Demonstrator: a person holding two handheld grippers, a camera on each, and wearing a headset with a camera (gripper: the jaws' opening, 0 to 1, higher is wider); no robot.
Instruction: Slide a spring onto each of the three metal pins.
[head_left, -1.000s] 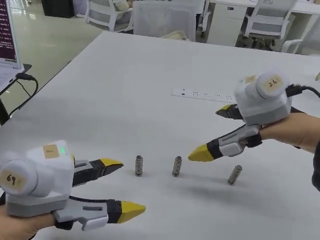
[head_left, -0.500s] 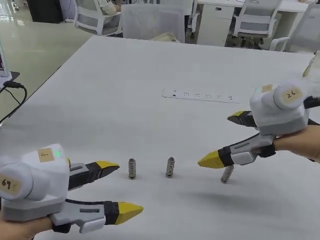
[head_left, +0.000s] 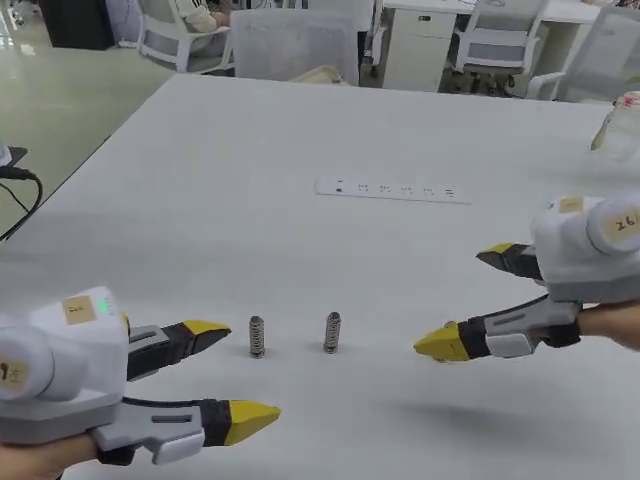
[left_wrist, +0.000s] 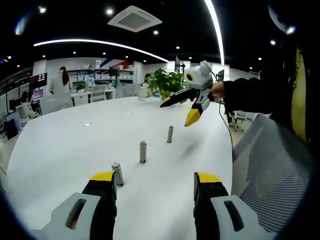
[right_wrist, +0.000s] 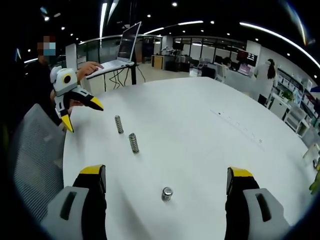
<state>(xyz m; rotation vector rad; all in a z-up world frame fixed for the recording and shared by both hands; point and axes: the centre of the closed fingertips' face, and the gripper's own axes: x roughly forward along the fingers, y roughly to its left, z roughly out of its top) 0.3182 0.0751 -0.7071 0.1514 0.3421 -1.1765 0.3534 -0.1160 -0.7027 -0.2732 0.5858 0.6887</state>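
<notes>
Three small metal springs stand in a row on the white table (head_left: 300, 230), each around a pin. Two show in the head view, a left spring (head_left: 257, 337) and a middle spring (head_left: 332, 332); the lower finger of my right gripper (head_left: 460, 298) covers the third. The left gripper view has all three in line: near spring (left_wrist: 117, 173), middle spring (left_wrist: 143, 151), far spring (left_wrist: 170, 134). In the right gripper view the nearest spring (right_wrist: 167, 193) lies between and just ahead of the open jaws. My left gripper (head_left: 235, 372) hovers open beside the left spring, holding nothing.
A white power strip (head_left: 390, 189) lies across the table beyond the springs. A clear bottle (head_left: 620, 125) stands at the far right edge. Office chairs (head_left: 185, 30) and desks line the far side. A laptop (right_wrist: 122, 47) sits on a stand off the table.
My right gripper has drawn back to the right and lower, and its lower finger now covers the third spring. The head camera has shifted. The left gripper has barely moved.
</notes>
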